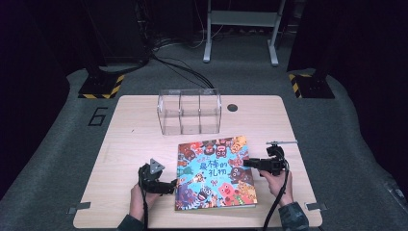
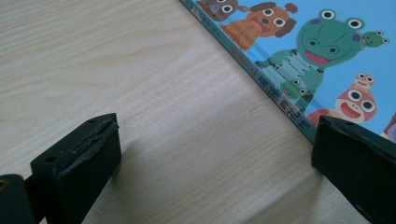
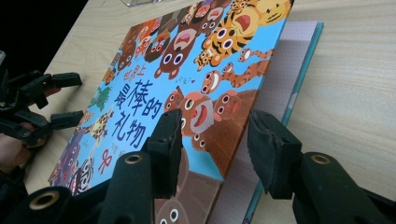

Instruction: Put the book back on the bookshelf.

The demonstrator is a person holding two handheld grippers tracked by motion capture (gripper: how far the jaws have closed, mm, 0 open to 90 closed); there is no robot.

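A picture book [image 1: 215,174] lies on the near half of the wooden table [image 1: 130,144], between the 2 hands. Cover is light blue, crowded with cartoon animals: frogs, dogs, tigers, monkeys. Title printed in dark Chinese characters, readable as "最棒的礼物", with a smaller line above it too small to make out; the spine carries small characters, not legible. Right gripper [image 3: 215,140] sits at the book's right edge, its jaws straddling the front cover, which is lifted clear of the pale first page [image 3: 275,93]; whether the pads actually press on the cover, I cannot tell. Left gripper [image 2: 215,154] is released, jaws spread wide over bare table just beside the spine, touching nothing. A clear 3-compartment box [image 1: 189,110] stands beyond the book. A "6" [image 1: 98,116] is marked on the floor left of the table.
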